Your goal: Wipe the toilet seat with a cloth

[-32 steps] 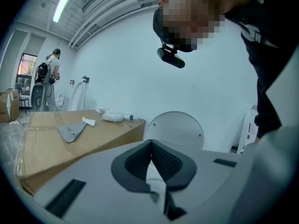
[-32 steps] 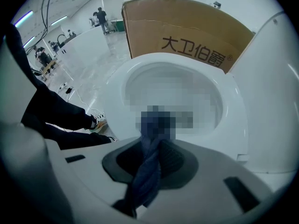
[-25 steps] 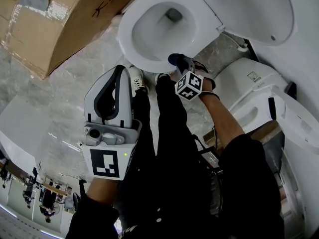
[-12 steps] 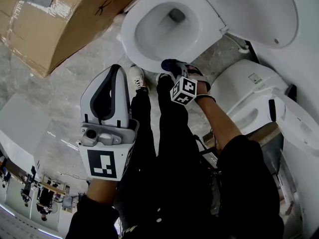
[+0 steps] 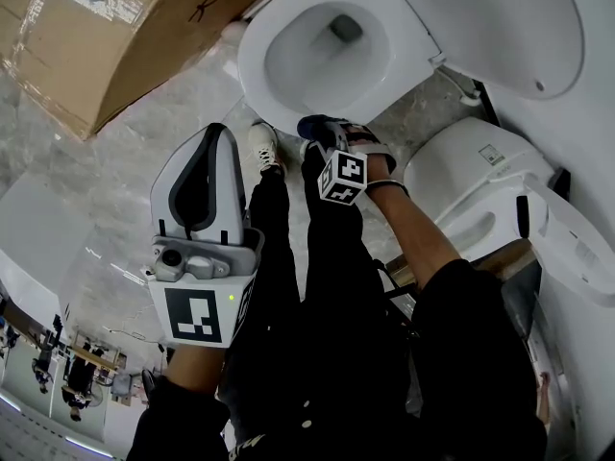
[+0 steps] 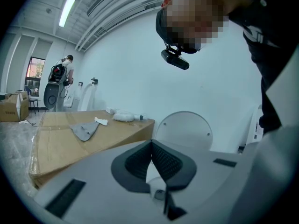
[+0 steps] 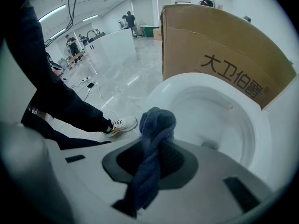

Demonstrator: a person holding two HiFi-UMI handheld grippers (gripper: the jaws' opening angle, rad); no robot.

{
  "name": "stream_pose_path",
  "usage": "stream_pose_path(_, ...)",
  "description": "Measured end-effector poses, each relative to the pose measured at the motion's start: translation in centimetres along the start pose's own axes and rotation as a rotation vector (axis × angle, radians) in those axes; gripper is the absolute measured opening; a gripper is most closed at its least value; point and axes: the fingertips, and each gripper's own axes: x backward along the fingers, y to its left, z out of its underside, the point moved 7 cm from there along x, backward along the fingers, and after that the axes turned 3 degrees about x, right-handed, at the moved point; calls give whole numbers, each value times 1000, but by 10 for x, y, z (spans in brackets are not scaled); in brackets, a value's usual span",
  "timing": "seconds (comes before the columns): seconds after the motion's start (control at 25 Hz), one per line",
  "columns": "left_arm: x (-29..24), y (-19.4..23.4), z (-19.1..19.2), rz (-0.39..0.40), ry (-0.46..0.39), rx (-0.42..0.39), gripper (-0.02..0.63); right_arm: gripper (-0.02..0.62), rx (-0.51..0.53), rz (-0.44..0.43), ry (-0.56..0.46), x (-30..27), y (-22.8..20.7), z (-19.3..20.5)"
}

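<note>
Brown cardboard box (image 5: 115, 36) lies at my far left on the grey marbled floor (image 5: 115, 200), just beside the toilet. My left gripper (image 5: 218, 134) comes next, held up over the floor and well apart from the toilet. Its own view shows its jaws (image 6: 151, 146) closed together with nothing between them, and they point past the box top toward a round white lid (image 6: 183, 130). A grey rag (image 6: 85, 131) lies on that box. Below the gripper, in the head view, are my black trouser legs and a white shoe (image 5: 261, 146) on the floor.

Further right is the toilet seat (image 5: 258, 75), a white ring round the open bowl, with the lid (image 5: 480, 17) standing up behind it. My right gripper (image 5: 325, 129) is at the front edge of the seat, clamped on a dark blue cloth (image 7: 156, 125). The cloth is bunched above the jaws and hangs down between the dark pads. Its bunched end (image 5: 317, 125) sits against the near edge of the seat, though I cannot tell whether it touches. The marker cube (image 5: 343, 176) faces up at me. At my far right stands a second white toilet (image 5: 471, 176).
</note>
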Motion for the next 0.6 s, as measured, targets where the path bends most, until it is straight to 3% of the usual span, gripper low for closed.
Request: stream_pose_path(0.6, 10, 12, 6, -25, 3, 13, 11, 86, 263, 12, -8, -18, 2, -43)
